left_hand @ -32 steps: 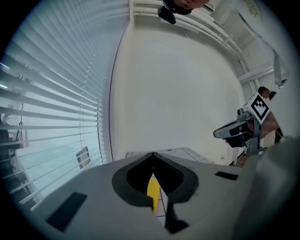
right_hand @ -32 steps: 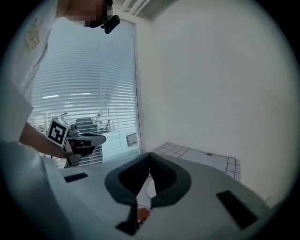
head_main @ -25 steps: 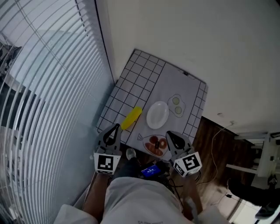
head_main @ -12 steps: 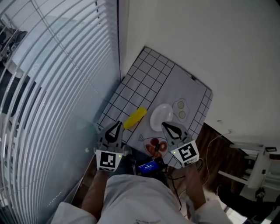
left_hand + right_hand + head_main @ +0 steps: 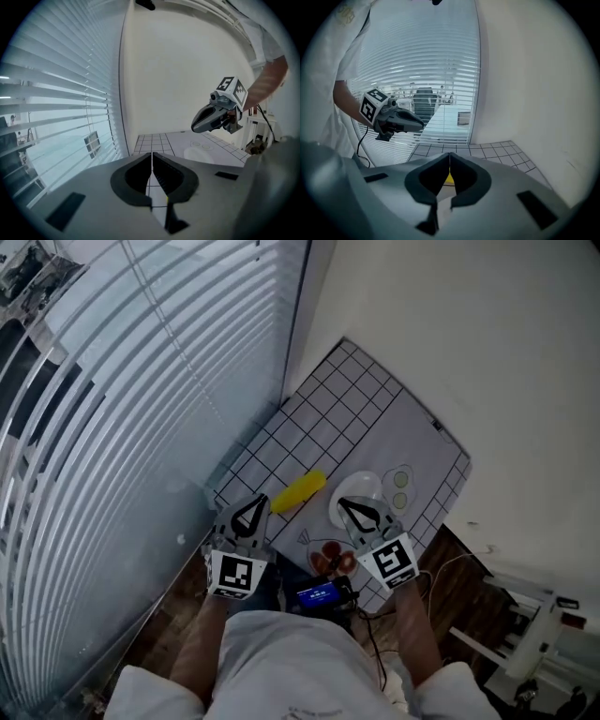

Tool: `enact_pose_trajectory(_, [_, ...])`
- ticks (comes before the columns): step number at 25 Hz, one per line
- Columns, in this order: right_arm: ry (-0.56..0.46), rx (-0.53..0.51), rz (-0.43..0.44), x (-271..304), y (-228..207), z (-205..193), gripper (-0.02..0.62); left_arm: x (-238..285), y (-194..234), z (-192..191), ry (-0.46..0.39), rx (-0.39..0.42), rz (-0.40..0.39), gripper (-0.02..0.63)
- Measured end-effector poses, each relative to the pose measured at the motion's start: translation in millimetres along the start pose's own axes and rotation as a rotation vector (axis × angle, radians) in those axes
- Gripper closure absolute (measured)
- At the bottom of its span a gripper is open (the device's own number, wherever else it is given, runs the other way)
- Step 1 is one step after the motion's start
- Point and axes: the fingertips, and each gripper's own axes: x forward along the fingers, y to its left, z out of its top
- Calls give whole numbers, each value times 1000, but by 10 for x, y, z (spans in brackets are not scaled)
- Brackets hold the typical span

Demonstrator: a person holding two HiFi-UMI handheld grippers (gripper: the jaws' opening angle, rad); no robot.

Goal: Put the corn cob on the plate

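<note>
The yellow corn cob [image 5: 298, 491] lies on the grid-patterned table mat [image 5: 328, 423], left of the small white plate [image 5: 367, 486]. My left gripper [image 5: 259, 502] is shut and empty, its tip just short of the cob's near end. Also shut with nothing in it, my right gripper [image 5: 343, 504] hovers over the plate's near edge. In the right gripper view a sliver of the corn cob [image 5: 449, 178] shows behind the closed jaws [image 5: 449, 155]. The left gripper view shows its own closed jaws [image 5: 152, 154], the plate [image 5: 199, 153] and the right gripper [image 5: 211, 118] above it.
A dish with red food [image 5: 330, 559] sits at the mat's near edge between the grippers. Two round green-centred shapes [image 5: 401, 479] lie beyond the plate. Window blinds [image 5: 112, 409] run along the left, a plain wall [image 5: 469, 352] behind. A blue device [image 5: 321, 596] hangs at the person's front.
Both grippers have moved forward and down toward the mat. The right one swung left and rolled, now over the plate's near edge. The left one has neared the cob. Both stay shut.
</note>
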Motion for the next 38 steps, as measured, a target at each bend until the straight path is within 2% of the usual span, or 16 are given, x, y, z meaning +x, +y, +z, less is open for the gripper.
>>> enact_pose_trajectory(4, [41, -62, 67, 165, -21, -123, 588, 84, -118, -247, 55, -7, -18, 597])
enact_pose_trajectory(12, [105, -92, 152, 434, -106, -362, 586, 217, -288, -593, 146, -20, -57, 592])
enact_pose_trajectory(14, [117, -106, 175, 494, -108, -419, 586, 256, -333, -671, 162, -34, -70, 575])
enact_pose_trajectory(16, [127, -123, 196, 556, -106, -468, 586, 301, -377, -759, 181, -61, -88, 529])
enact_pose_trajectory(17, [134, -131, 209, 587, -102, -492, 578, 323, -396, -797, 191, -72, -95, 513])
enact_pose_trajectory(20, [166, -158, 256, 678, -84, -576, 498, 391, -448, -883, 216, -87, -114, 490])
enact_pose_trajectory(25, [202, -203, 336, 813, -39, -701, 438, 517, -552, -1058, 264, -113, -142, 448])
enact_pose_trajectory(28, [204, -202, 399, 883, 6, -707, 355, 558, -593, -1090, 275, -101, -151, 440])
enact_pose_trajectory(32, [229, -281, 445, 987, 0, -729, 321, 600, -633, -1115, 294, -62, -165, 427])
enact_pose_trajectory(38, [298, -477, 539, 1131, 76, -818, 301, 679, -638, -1172, 325, -56, -184, 373])
